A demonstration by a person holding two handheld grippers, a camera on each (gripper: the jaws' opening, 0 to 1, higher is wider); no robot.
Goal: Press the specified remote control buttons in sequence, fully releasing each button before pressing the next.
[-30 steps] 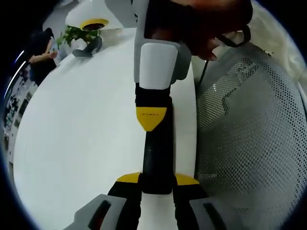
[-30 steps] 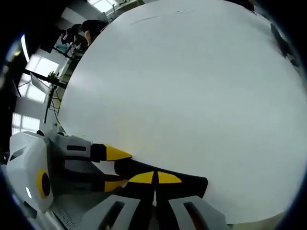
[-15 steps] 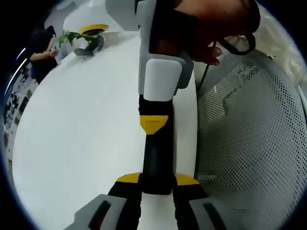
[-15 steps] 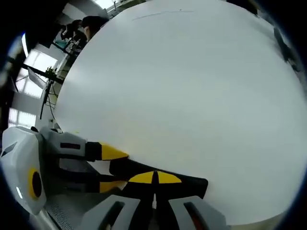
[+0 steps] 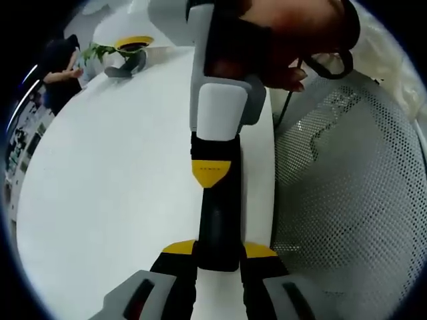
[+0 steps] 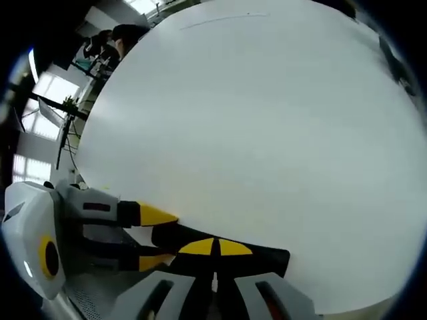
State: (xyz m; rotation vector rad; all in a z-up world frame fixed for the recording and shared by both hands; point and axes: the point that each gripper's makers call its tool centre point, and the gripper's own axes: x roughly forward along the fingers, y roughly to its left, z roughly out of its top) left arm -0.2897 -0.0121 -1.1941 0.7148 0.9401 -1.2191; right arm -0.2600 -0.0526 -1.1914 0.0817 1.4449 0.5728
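1. The long black remote control (image 5: 218, 227) lies along the near edge of the white round desk (image 5: 113, 187), and in the left gripper view it runs straight up from the bottom between that view's own yellow-tipped jaws.
2. The left tool (image 5: 219, 250) has its yellow pads on both sides of the remote's near end, jaws drawn in narrow and clamped on it.
3. In the right gripper view the same left tool (image 6: 150, 233) reaches in from the left, its two yellow tips one on each side of the remote (image 6: 200, 243).
4. The right tool (image 5: 212, 172) comes down from the top of the left gripper view, grey and white body above, yellow tips together and set on the remote's top face about halfway along it; whether a button is going down under them I cannot tell.
5. In its own view the right tool (image 6: 215, 248) shows its two yellow pads meeting edge to edge, jaws closed with nothing between them, pressed on the black remote.
6. A hand (image 5: 287, 40) grips the right tool's body at the top of the left gripper view.
7. Just beside the desk edge, to the right in the left gripper view, stands a white perforated mesh chair back (image 5: 340, 200).
8. Far across the desk sit a green leafy plant (image 5: 100, 51) and a yellow round thing (image 5: 133, 43).
9. Beyond them a person in dark clothes (image 5: 57, 67) is at the room's edge.
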